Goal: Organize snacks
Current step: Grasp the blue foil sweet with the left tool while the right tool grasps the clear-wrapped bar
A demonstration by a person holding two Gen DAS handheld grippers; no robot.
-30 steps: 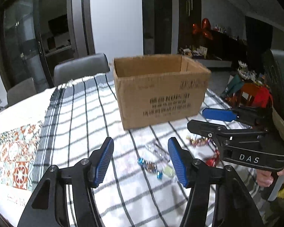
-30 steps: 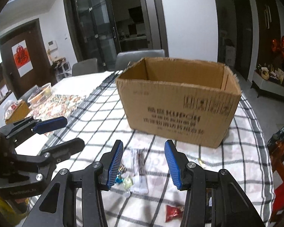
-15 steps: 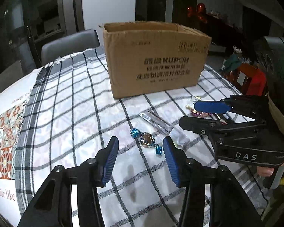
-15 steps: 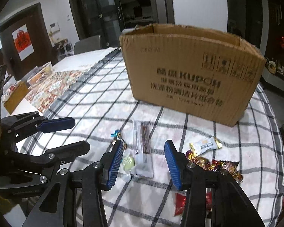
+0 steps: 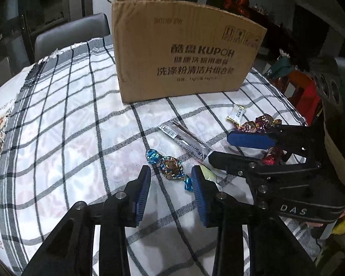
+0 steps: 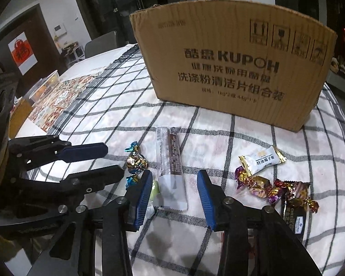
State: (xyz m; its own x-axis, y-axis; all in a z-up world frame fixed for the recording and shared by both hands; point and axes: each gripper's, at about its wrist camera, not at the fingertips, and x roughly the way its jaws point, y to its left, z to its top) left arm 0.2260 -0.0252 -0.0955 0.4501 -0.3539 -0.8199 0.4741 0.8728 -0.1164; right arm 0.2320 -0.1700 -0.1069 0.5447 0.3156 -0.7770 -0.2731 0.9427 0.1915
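Hovering over the checked tablecloth (image 5: 76,124) in front of the cardboard box (image 5: 186,53), my two grippers stood side by side above the loose snacks, each lined up on its own target. The left gripper (image 5: 170,179) had its jaws narrowed, just closing, with nothing pressed between the pads; the blue-ended foil candy (image 5: 171,165) lay just ahead of its tips, on the near side of the box, its twisted ends running slantwise across the gap rather than along it. The right gripper (image 6: 174,188) had also been closing and stood a little apart around the near end of the long clear-wrapped bar (image 6: 171,161), not yet gripping it. That bar's long axis pointed straight toward the box, in line with the fingers, so I judged a squeeze across its width would take it. The left gripper was the nearer one to the candy; the right was nearer to the bar and to the cluster of gold and purple sweets (image 6: 264,184) lying to the right, below the box's right corner.
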